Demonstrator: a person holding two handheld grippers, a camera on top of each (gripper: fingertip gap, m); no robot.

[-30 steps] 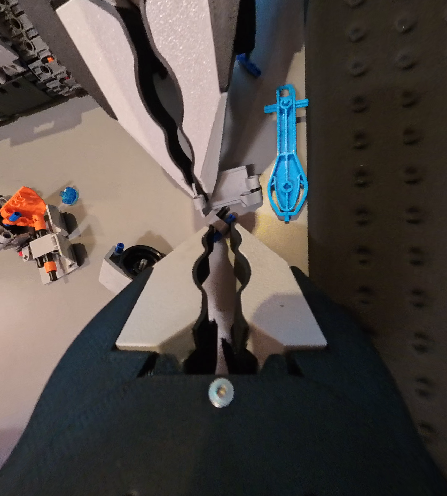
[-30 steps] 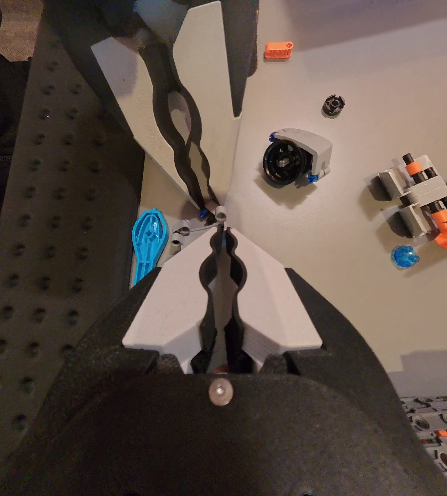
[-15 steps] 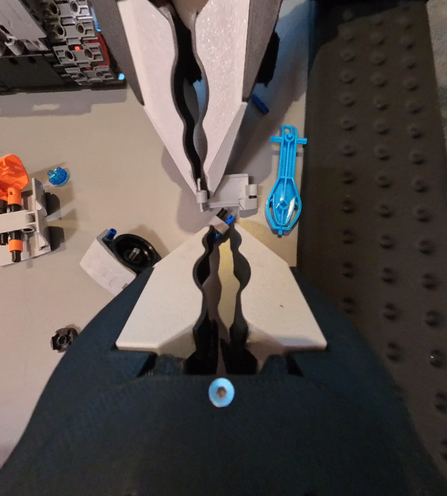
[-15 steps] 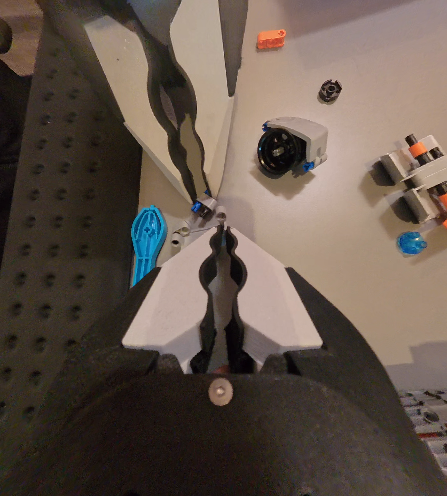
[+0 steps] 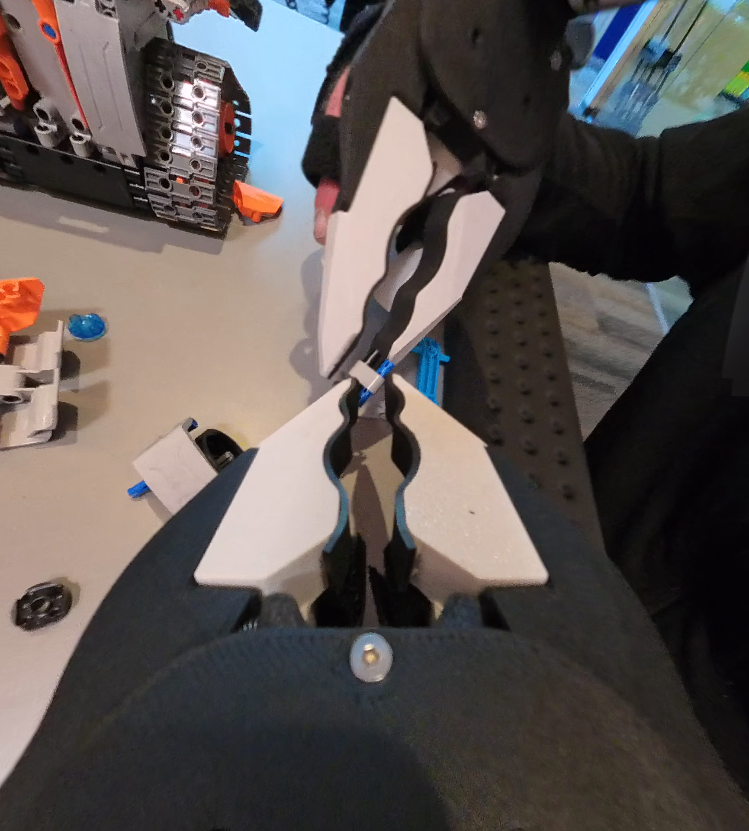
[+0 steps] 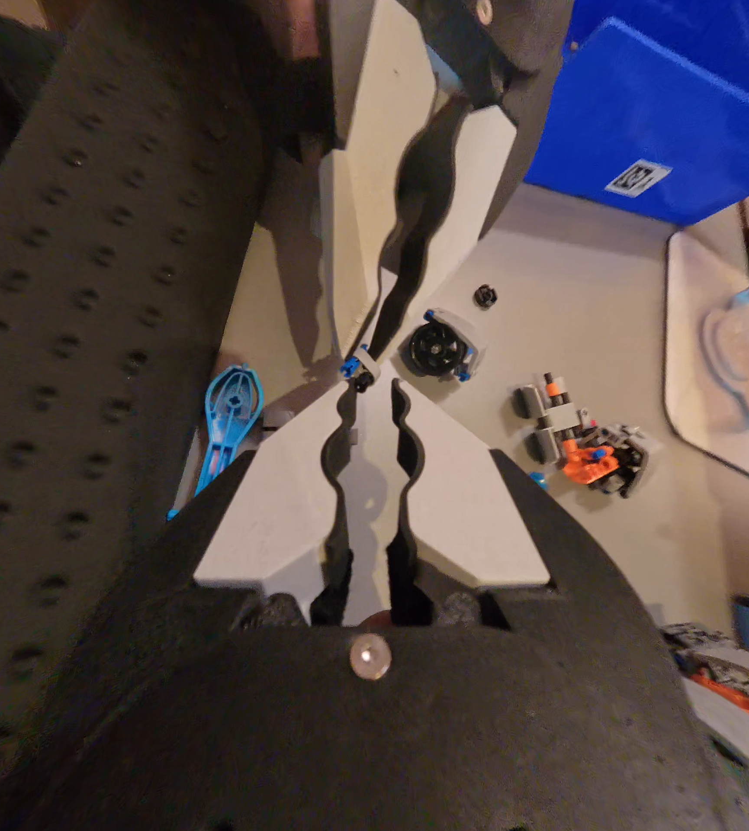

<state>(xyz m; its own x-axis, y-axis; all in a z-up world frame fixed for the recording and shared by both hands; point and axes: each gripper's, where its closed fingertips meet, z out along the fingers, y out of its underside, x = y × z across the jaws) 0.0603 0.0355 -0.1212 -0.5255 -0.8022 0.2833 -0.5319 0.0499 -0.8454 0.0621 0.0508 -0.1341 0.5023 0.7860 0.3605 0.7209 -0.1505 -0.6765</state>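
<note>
My left gripper (image 5: 370, 382) is shut on a small grey connector with blue pins (image 5: 369, 377), pinched at its fingertips and held above the table. The right wrist view shows the same connector (image 6: 363, 362) at the left gripper's closed tips (image 6: 363, 355). My right gripper (image 6: 374, 386) is open and empty, its tips just short of the connector. It comes in from above in the left wrist view (image 5: 365, 359), jaws slightly apart. A grey panel piece (image 6: 273, 416) lies on the table, partly hidden behind my right finger.
A blue lever tool (image 6: 228, 418) lies at the edge of a black perforated mat (image 6: 71, 314). On the table are a wheel in a grey housing (image 6: 442, 348), an orange and grey assembly (image 6: 575, 445), a black round piece (image 5: 43, 602) and a large tracked model (image 5: 138, 112). A blue bin (image 6: 660, 112) stands behind. The tips of both grippers are at nearly the same place. Between my right fingertips and the black round piece (image 5: 43, 602) there is roughly 12 centimetres. The right camera catches it too, in the right wrist view (image 6: 489, 294).
The right gripper has opened and let go of the grey panel piece. Both grippers have risen and tilted up from the table. The left one still holds the connector.
</note>
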